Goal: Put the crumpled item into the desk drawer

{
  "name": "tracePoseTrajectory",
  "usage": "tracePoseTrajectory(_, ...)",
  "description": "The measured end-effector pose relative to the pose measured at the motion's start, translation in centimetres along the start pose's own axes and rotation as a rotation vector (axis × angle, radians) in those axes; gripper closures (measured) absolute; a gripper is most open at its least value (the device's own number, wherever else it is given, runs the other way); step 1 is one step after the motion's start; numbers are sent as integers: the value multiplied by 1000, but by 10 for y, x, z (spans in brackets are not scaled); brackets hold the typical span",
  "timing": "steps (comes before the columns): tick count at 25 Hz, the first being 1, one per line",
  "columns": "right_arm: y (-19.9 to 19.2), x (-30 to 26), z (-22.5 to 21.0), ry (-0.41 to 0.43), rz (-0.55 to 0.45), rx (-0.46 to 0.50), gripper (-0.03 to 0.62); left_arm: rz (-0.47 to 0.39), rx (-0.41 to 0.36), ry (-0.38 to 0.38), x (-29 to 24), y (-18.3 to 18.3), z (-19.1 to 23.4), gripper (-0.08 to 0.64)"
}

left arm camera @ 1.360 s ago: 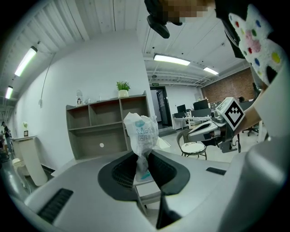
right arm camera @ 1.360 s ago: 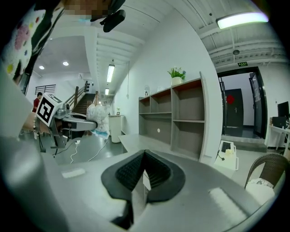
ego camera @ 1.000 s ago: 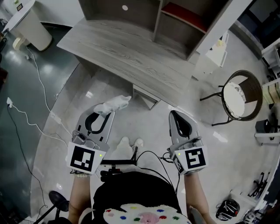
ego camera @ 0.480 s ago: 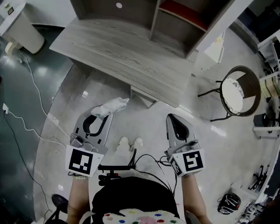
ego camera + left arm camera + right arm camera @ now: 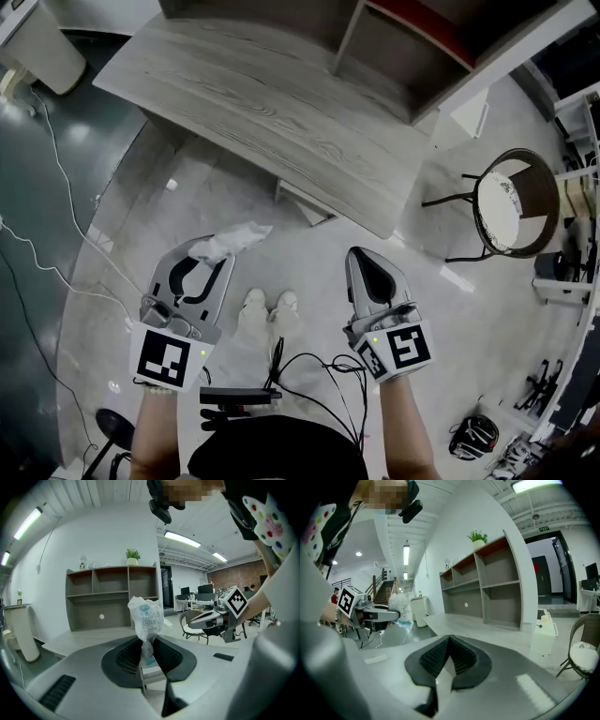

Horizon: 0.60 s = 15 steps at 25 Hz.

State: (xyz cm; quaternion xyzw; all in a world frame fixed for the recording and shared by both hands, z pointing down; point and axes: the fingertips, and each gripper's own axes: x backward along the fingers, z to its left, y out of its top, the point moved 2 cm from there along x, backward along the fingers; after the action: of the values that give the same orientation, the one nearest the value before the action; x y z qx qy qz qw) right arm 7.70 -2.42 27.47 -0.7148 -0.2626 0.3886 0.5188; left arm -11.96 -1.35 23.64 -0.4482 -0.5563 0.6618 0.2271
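Note:
The crumpled item, a white plastic bag (image 5: pixel 231 241) with blue print, sticks out from the tips of my left gripper (image 5: pixel 208 256), which is shut on its lower end. In the left gripper view the bag (image 5: pixel 146 616) stands upright between the dark pads (image 5: pixel 165 654). My right gripper (image 5: pixel 357 259) is level with the left, shut and empty; its pads (image 5: pixel 461 656) meet in its own view. Both are held over the floor in front of the grey wooden desk (image 5: pixel 272 117). A drawer front (image 5: pixel 305 202) shows under the desk's near edge.
A shelf unit (image 5: pixel 412 37) stands on the desk's far side. A round chair with a white cushion (image 5: pixel 511 202) is to the right, a white bin (image 5: pixel 37 42) at the far left. White cables (image 5: pixel 56 187) trail over the floor. The person's feet (image 5: pixel 267 305) are between the grippers.
In the head view both grippers and the bag have drifted slightly down and left, and the desk sits a little farther from them. Both grips look the same.

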Motion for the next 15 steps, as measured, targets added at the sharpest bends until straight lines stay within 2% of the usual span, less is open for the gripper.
tracePoseTrajectory(11, -80, -62, -12, 63, 20, -124, 584, 53, -24, -41, -37, -72, 16, 488)
tracePoseTrajectory(15, -113, -80, -8, 116, 17, -117, 584, 52, -5, -49, -47, -101, 15, 488)
